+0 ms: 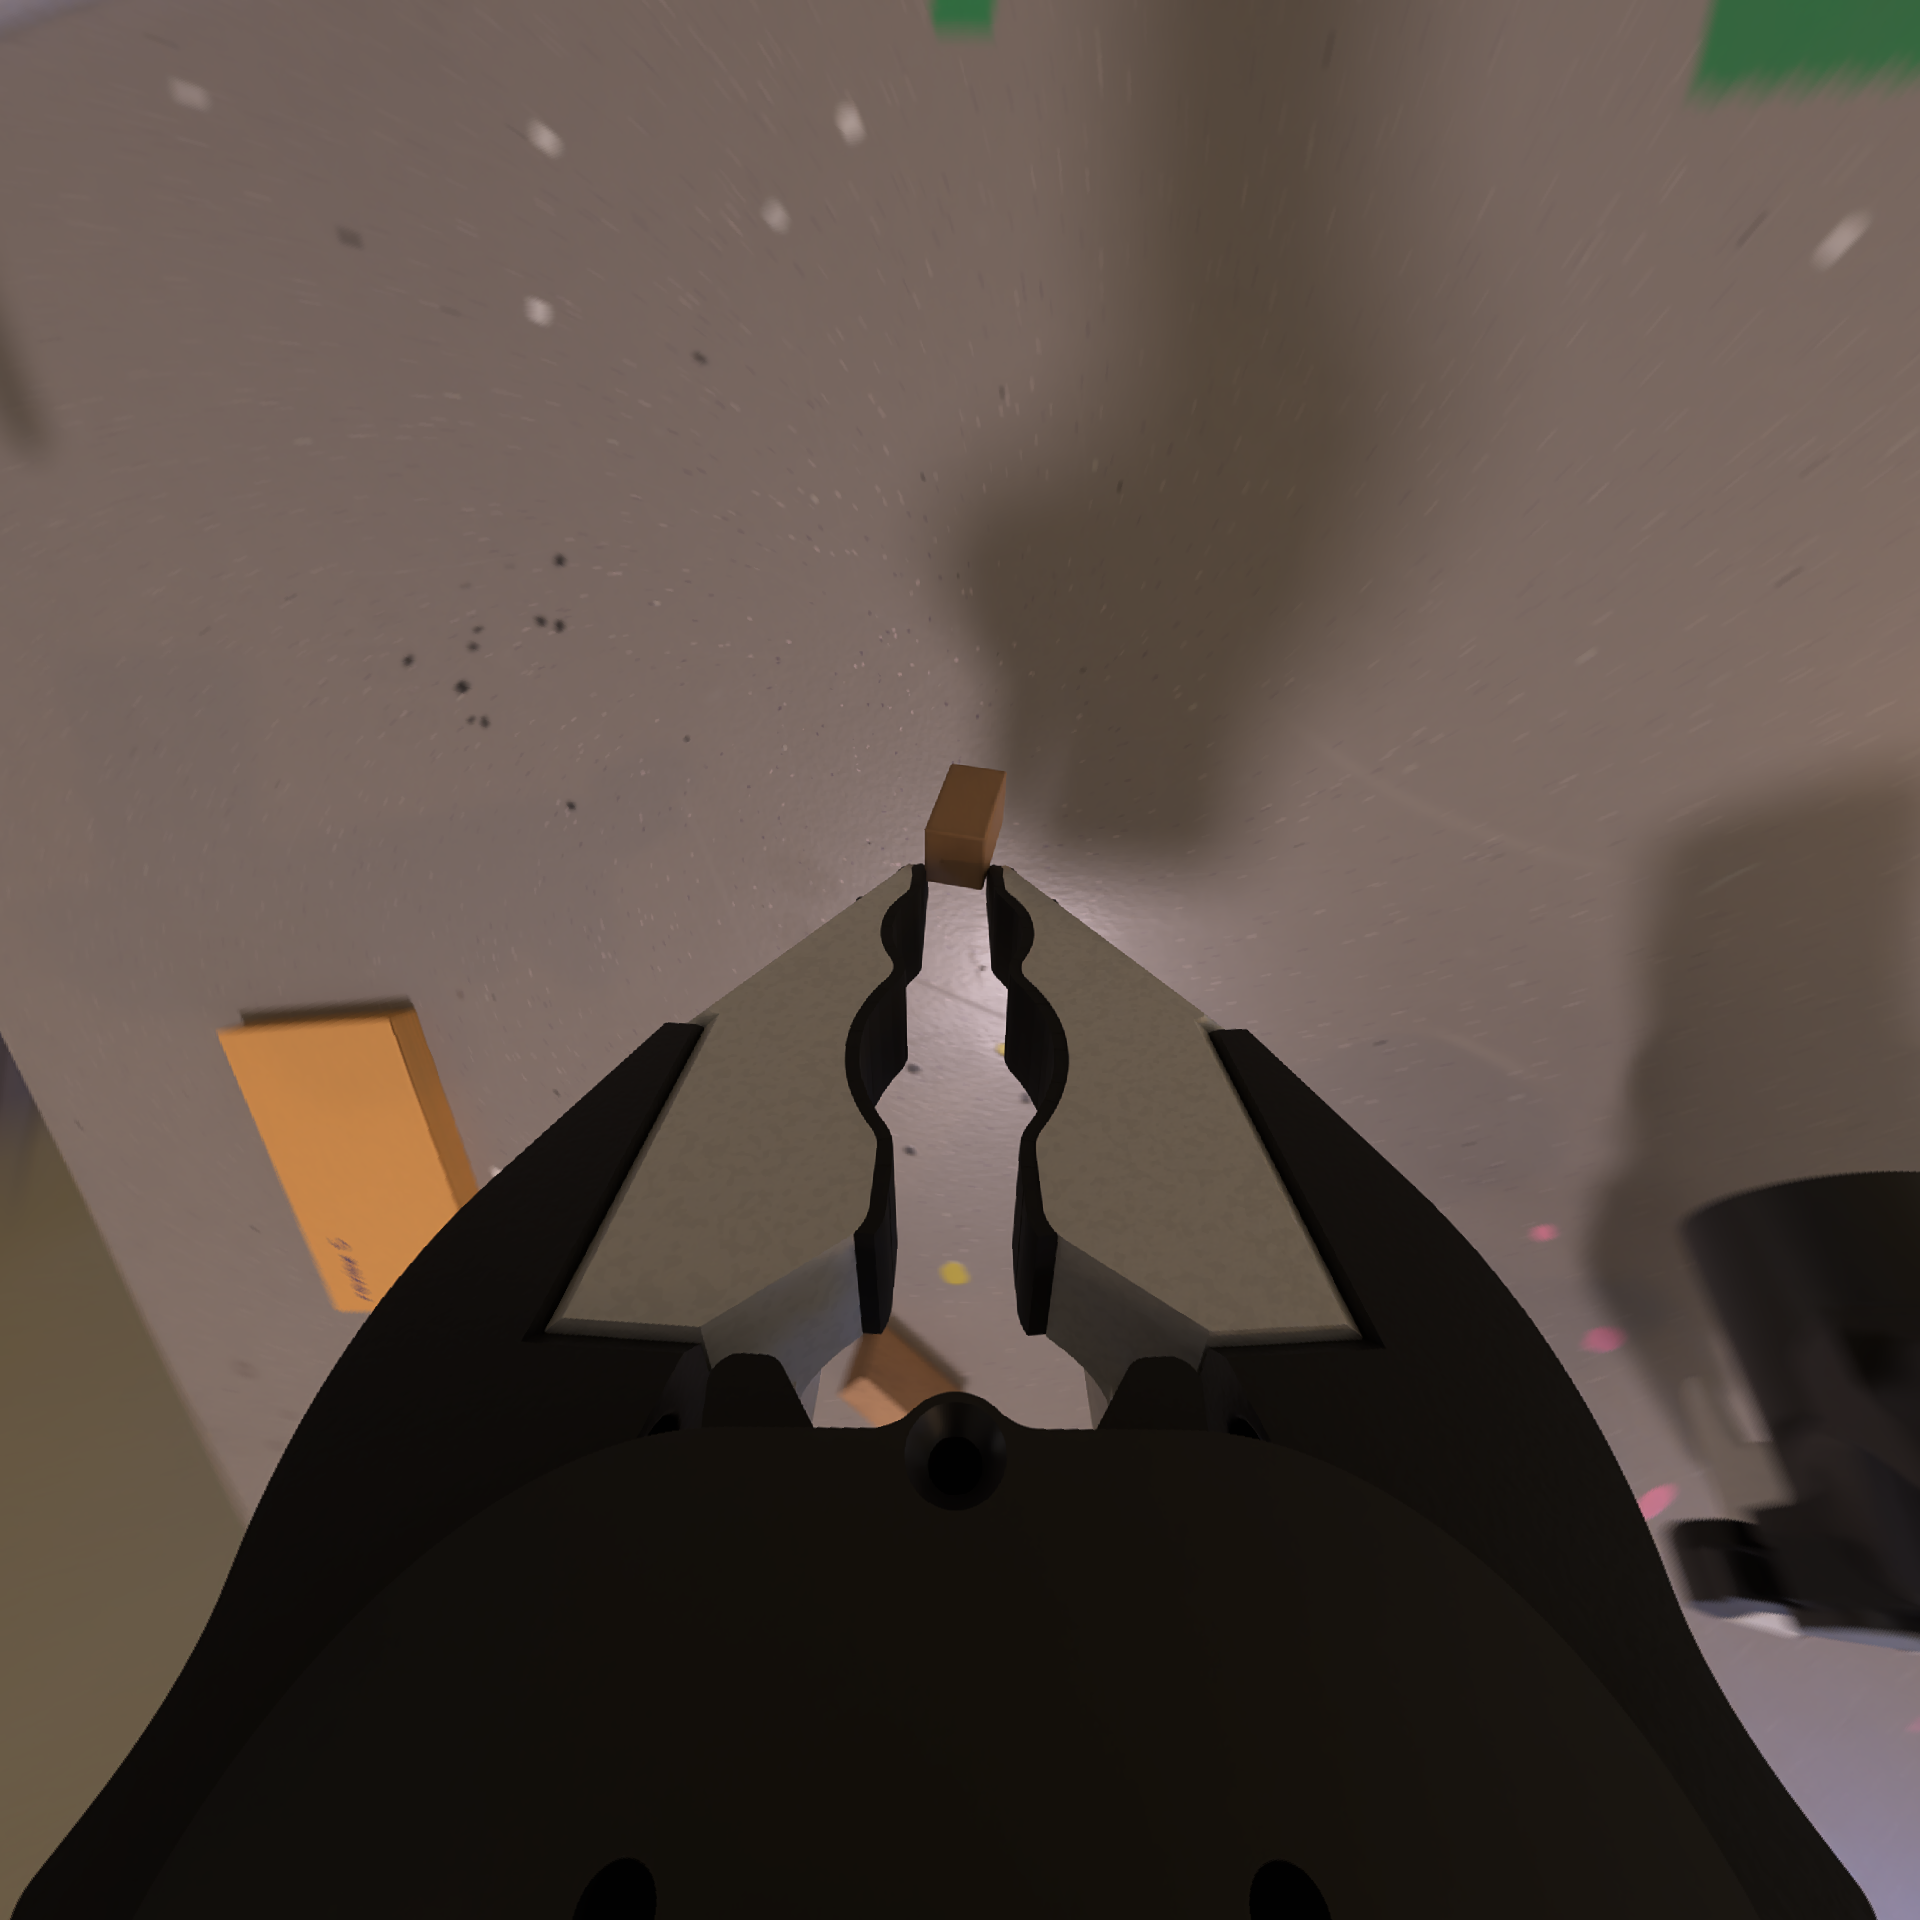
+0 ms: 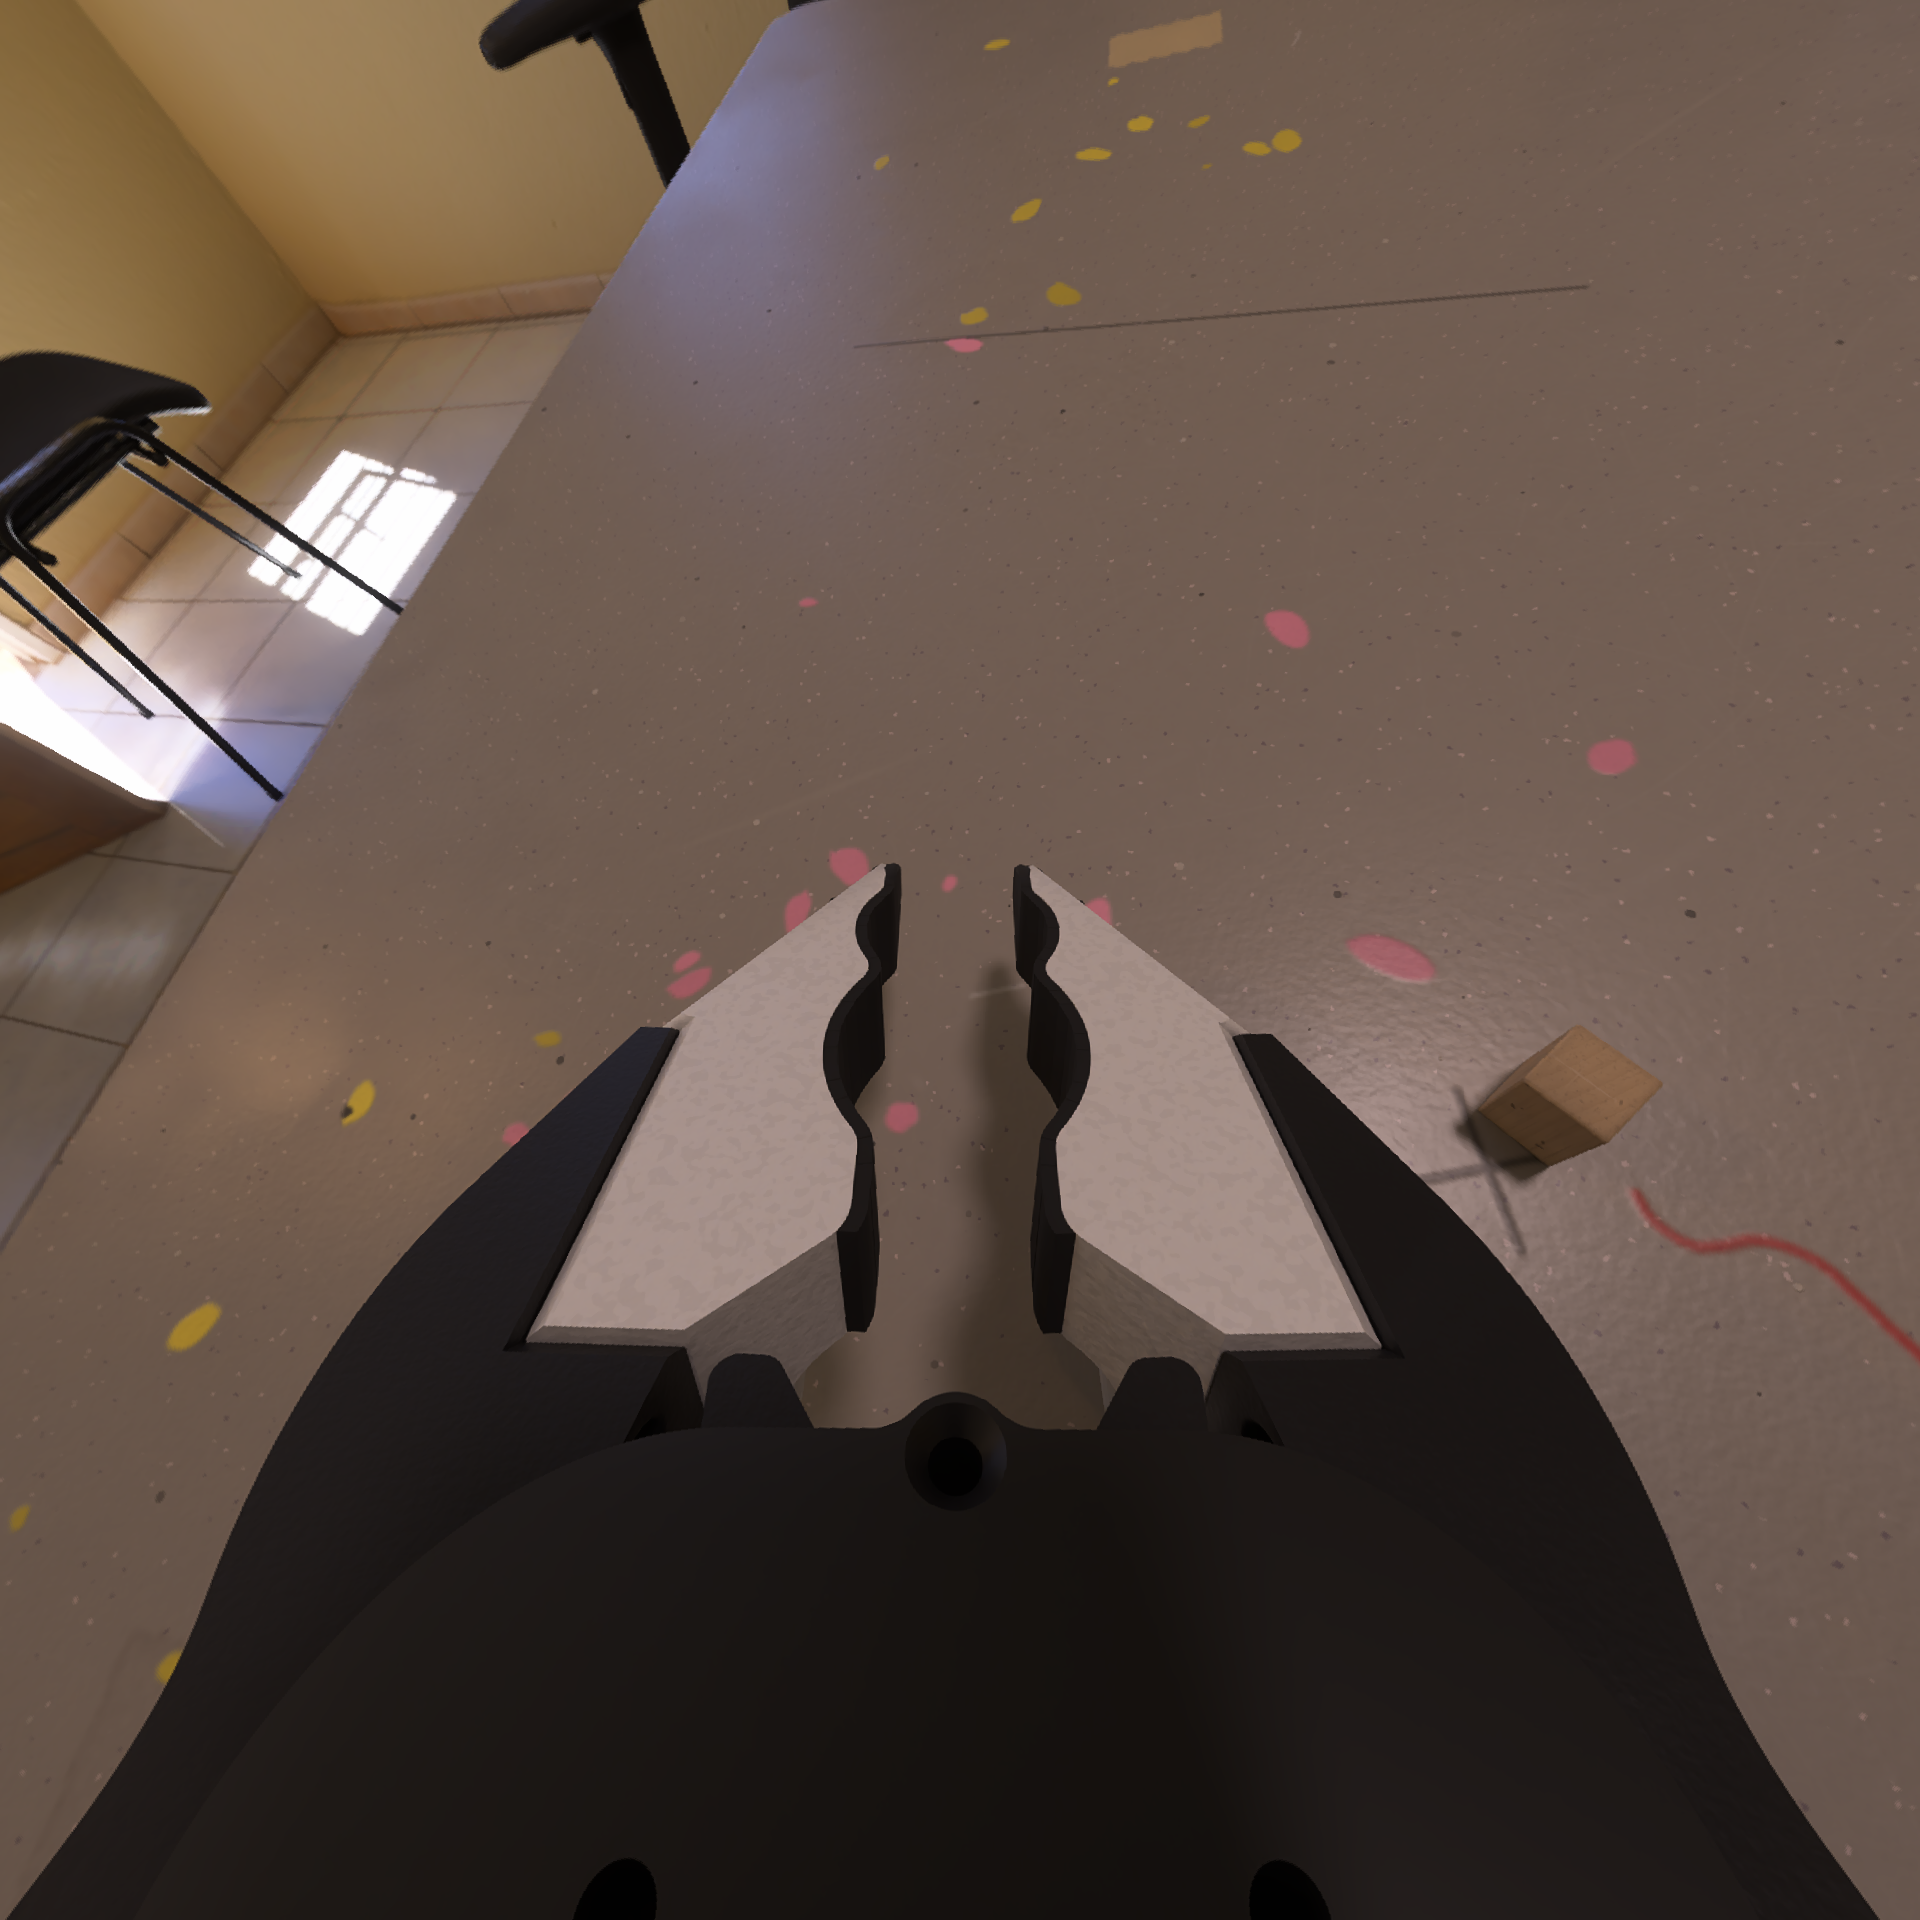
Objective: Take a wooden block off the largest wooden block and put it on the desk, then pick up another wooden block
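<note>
Left tool pinching small wooden block at its fingertips, right tool parted, empty above desk

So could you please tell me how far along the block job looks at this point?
One small cube lies on the desk beside the open right tool, which suggests the first placement is done. The left tool is shut on another small block, clear of the flat largest block, so the second pickup looks in hand. Little seems left.
</note>
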